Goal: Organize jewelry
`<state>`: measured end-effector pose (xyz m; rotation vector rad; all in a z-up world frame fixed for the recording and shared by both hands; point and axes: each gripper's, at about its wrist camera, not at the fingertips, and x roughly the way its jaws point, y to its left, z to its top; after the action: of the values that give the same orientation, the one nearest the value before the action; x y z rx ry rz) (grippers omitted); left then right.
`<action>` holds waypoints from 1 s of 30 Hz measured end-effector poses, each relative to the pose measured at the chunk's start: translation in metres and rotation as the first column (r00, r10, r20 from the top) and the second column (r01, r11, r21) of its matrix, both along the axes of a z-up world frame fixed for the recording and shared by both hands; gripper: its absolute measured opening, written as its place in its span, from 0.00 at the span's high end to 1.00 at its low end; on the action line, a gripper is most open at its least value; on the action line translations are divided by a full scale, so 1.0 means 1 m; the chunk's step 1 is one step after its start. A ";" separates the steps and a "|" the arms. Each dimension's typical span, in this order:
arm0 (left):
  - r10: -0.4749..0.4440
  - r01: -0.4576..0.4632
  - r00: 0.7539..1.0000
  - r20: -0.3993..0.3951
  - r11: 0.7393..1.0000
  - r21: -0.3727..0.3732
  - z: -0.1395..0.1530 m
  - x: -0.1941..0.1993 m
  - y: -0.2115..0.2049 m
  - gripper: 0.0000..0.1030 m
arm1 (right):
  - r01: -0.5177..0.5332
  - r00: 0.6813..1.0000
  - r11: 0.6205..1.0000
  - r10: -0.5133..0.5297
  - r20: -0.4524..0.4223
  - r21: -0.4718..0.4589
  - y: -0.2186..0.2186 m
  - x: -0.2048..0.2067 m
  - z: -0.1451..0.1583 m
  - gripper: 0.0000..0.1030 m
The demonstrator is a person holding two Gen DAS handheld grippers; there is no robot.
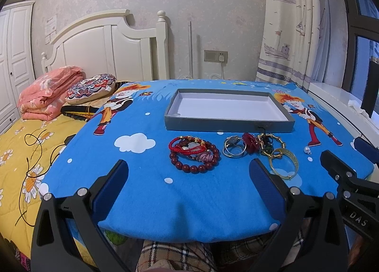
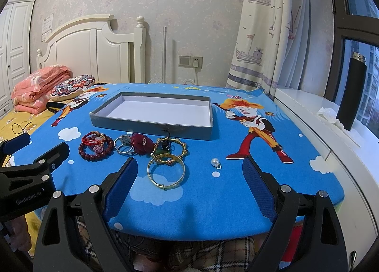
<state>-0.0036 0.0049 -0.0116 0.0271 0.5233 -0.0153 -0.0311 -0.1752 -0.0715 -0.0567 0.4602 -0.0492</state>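
Jewelry row: lying on the blue-clothed table (image 1: 142,191) in a line running left to right, just in front of the near wall of the grey tray (image 1: 227,127), which is holding nothing yet.
Gold bangle (image 2: 165,172): sitting flat, nearest the person, touching the gold link bracelet (image 2: 180,146) behind it.
Direction from jaws: bangle is lying just ahead of the right gripper (image 2: 189,177), toward its left jaw; the beaded bracelet (image 1: 194,156) is lying ahead of the left gripper (image 1: 189,174).
Nearer hand: judging by this, right for the bangle and pearl (image 2: 215,161), left for the beads.
Left jaws: standing spread, gripping nothing.
Right jaws: standing spread, gripping nothing.
Silver rings (image 1: 233,148): resting between beads and red flower (image 1: 251,145).
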 end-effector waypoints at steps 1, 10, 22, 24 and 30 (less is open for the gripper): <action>-0.002 0.002 1.000 -0.002 1.000 0.001 -0.001 -0.001 0.000 0.04 | 0.001 1.000 1.000 -0.001 0.000 0.001 0.000 0.000 0.000 0.18; 0.004 -0.004 1.000 -0.008 1.000 -0.011 0.003 -0.001 -0.001 0.04 | 0.001 1.000 1.000 -0.001 0.001 0.001 -0.001 0.000 0.000 0.18; 0.035 -0.036 0.999 -0.017 0.998 -0.044 0.004 0.002 0.007 0.04 | 0.000 1.000 1.000 0.000 -0.001 0.005 0.000 -0.001 -0.001 0.18; 0.043 -0.043 0.999 -0.010 0.998 -0.044 0.004 0.003 0.009 0.04 | 0.000 1.000 1.000 0.001 -0.003 0.011 -0.001 0.000 -0.003 0.18; 0.079 -0.079 0.997 -0.004 0.996 -0.040 -0.002 0.011 0.022 0.04 | -0.001 0.999 1.000 0.002 -0.032 0.021 -0.003 0.015 -0.016 0.18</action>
<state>0.0069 0.0269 -0.0132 -0.0330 0.5259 0.0514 -0.0163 -0.1786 -0.0878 -0.0376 0.4926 -0.0421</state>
